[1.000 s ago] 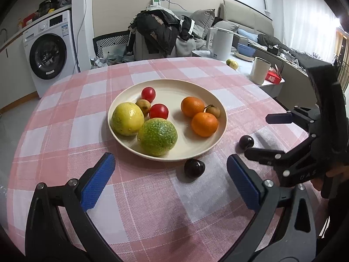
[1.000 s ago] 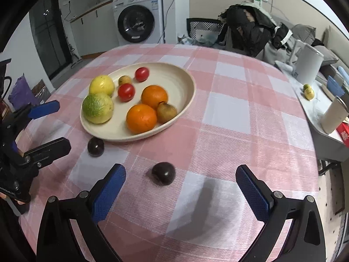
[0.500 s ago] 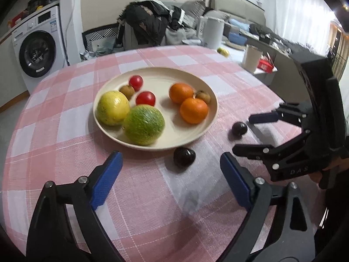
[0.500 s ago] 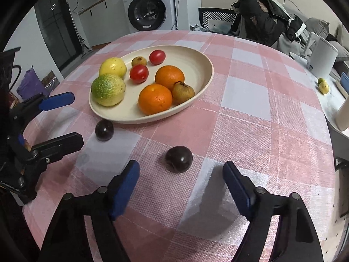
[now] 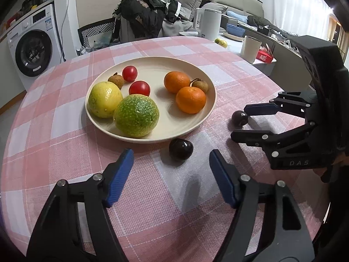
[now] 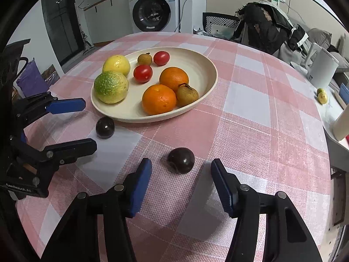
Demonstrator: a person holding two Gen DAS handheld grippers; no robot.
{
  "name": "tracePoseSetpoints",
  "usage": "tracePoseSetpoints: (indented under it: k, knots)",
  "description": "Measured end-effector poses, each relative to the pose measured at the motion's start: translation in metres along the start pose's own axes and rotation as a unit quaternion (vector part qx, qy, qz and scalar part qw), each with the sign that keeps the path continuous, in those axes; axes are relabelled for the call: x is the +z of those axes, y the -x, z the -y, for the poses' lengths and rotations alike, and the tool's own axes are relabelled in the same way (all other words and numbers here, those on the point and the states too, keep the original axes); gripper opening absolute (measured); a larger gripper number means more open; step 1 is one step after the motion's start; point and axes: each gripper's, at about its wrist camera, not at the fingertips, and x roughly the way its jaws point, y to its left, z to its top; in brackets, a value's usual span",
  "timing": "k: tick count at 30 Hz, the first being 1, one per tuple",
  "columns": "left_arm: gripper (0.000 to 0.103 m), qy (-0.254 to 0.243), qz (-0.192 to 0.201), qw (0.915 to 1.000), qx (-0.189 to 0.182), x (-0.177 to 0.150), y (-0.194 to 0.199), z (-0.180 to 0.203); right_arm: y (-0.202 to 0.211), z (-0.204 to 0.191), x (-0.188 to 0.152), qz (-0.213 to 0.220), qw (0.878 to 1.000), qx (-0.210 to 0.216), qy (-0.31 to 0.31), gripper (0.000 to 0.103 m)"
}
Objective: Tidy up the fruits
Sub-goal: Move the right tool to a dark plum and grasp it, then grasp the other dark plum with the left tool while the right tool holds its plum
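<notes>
Both grippers are spread wide, each aimed at a dark plum on the table. The left gripper (image 5: 171,172) frames one plum (image 5: 181,152) at lower centre; the right gripper (image 6: 181,184) frames the other (image 6: 180,160), seemingly without touching. The plate (image 5: 192,128) of fruit sits above.

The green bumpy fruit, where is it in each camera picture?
Left wrist view: green fruit at the plate's near edge, left of centre, touching the yellow fruit.
Right wrist view: green fruit at the plate's left end.
Shared landmark: the washing machine behind the table.
</notes>
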Motion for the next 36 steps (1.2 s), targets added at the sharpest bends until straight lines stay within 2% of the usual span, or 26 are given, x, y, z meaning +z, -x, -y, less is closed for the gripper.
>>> tracePoseSetpoints:
  k: [12, 22, 29, 36]
  knots:
    - [0.063, 0.0, -0.005, 1.0, -0.007, 0.0, -0.004, 0.0, 0.0, -0.004, 0.001, 0.006, 1.0, 0.0, 0.005, 0.048]
    - [0.063, -0.001, -0.007, 0.9999, -0.008, 0.0, -0.005, 0.001, 0.001, -0.002, 0.002, 0.012, 1.0, 0.0, 0.001, 0.027]
    - [0.063, 0.001, -0.007, 0.9999, -0.009, 0.0, -0.006, 0.001, 0.003, -0.001, 0.003, 0.017, 1.0, 0.004, 0.0, 0.025]
    - [0.063, 0.005, -0.01, 0.9999, -0.008, 0.002, -0.012, 0.002, 0.019, -0.005, 0.007, 0.051, 0.998, 0.023, 0.003, 0.025]
